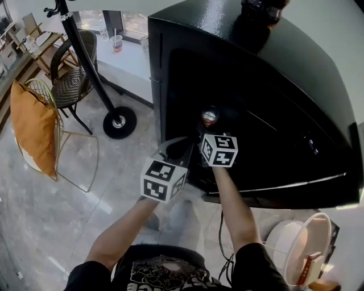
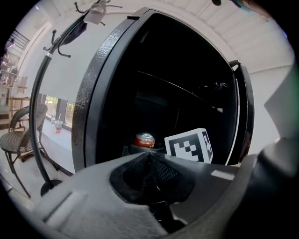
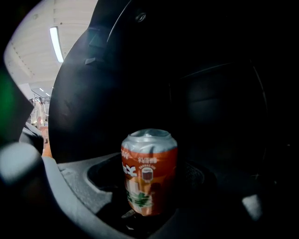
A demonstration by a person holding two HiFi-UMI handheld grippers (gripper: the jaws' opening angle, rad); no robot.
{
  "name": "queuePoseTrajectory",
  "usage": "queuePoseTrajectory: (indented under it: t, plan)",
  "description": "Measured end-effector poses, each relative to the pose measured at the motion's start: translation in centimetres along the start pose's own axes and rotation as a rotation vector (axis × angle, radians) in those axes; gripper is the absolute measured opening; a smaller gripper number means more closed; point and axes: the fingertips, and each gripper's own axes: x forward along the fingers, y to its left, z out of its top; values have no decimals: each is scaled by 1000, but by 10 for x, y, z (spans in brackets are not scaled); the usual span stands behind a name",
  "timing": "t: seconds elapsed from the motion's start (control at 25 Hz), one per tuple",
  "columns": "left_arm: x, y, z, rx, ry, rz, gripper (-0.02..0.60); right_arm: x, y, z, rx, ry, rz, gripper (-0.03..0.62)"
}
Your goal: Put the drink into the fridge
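Note:
An orange drink can with a silver top stands upright between the jaws of my right gripper, which is shut on it. In the head view the can is held at the dark opening of the black fridge, just ahead of the right gripper. My left gripper hovers beside it on the left, outside the fridge, with its jaws shut on nothing. From the left gripper view the can shows inside the fridge opening. The fridge's inside is too dark to make out shelves clearly.
A black coat stand with a round base stands left of the fridge. Further left are a wicker chair and a wire chair with an orange cushion. A round white appliance sits at the lower right. Dark objects rest on the fridge top.

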Motion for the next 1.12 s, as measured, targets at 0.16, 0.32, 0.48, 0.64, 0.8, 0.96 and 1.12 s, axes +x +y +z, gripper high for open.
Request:
queuePoseTrajectory:
  t: [0.16,0.32,0.48,0.64,0.8,0.96,1.12]
  plan:
    - [0,4,0,-5,0,5,5,3,0,0,-26,-8,1,333]
    - [0,2,-1,-15,14,3,5,2,1,-1,-18,30,14,336]
    - [-7,-2,5,-24,32,7,5,-11,-1,9,-4,41,8,341]
    - [-16,-6,21,-37,42,13,5,-26,3,28,-1,43,2,341]
    - [-30,-15,42,-19,68,18,5,-46,16,52,-17,41,13,341]
    - [-47,-23,67,-1,81,28,5,-70,38,82,-28,33,29,333]
    - [-66,-32,99,11,83,31,5,-104,57,116,-28,26,24,292]
